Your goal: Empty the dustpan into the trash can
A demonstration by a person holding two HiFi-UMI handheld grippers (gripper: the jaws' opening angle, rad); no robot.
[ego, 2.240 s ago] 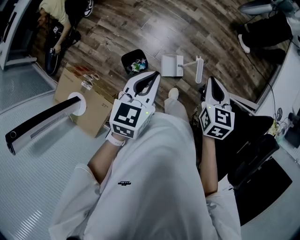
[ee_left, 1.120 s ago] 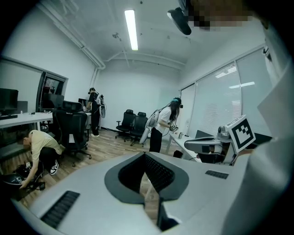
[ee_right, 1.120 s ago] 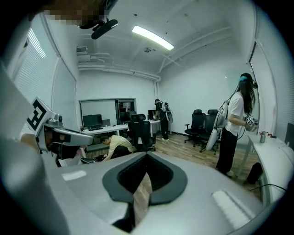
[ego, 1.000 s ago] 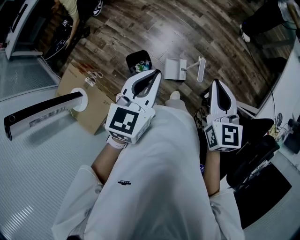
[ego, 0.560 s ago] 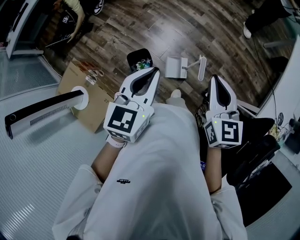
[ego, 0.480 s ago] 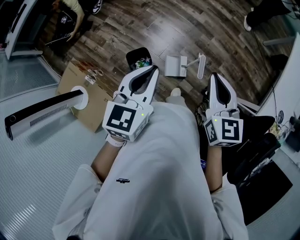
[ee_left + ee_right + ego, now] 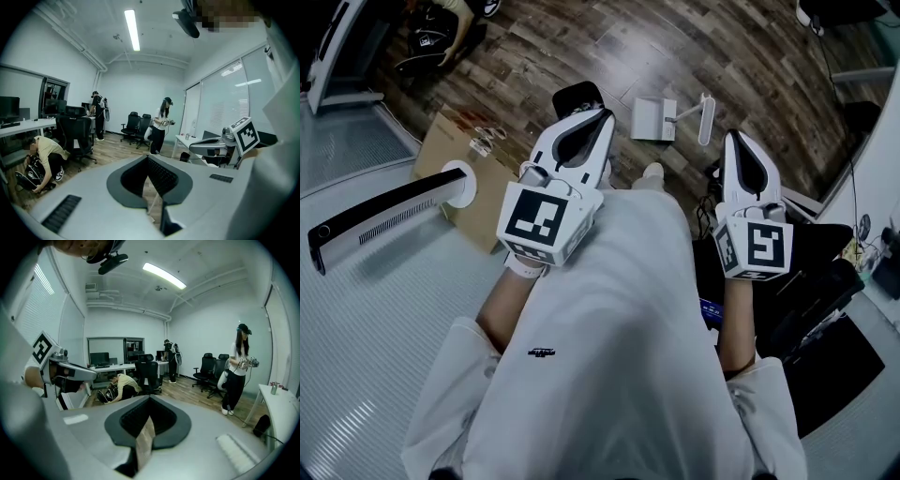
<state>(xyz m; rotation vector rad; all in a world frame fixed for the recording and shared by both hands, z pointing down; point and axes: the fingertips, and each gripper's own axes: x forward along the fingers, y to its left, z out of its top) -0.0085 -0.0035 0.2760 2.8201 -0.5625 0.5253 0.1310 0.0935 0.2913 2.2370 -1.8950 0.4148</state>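
Observation:
The white dustpan (image 7: 653, 119) lies on the wooden floor with its long handle (image 7: 705, 117) stretching to the right. A black trash can (image 7: 575, 95) stands just left of it, partly hidden behind my left gripper (image 7: 605, 113). Both grippers are held up in front of the person's body, well above the floor and apart from the dustpan. The left gripper (image 7: 147, 157) has its jaws together and holds nothing. My right gripper (image 7: 733, 135) is to the right of the handle; its jaws (image 7: 150, 397) are also shut and empty.
A flattened cardboard box (image 7: 459, 183) and a long white appliance (image 7: 384, 220) lie on the floor to the left. Black furniture (image 7: 811, 300) and cables crowd the right side. A person crouches at the far left (image 7: 441, 19); others stand among office chairs (image 7: 241, 371).
The head view has shifted slightly, so the dustpan and trash can sit a little higher in it. The right gripper's marker cube has rolled a little. Both jaws stay shut.

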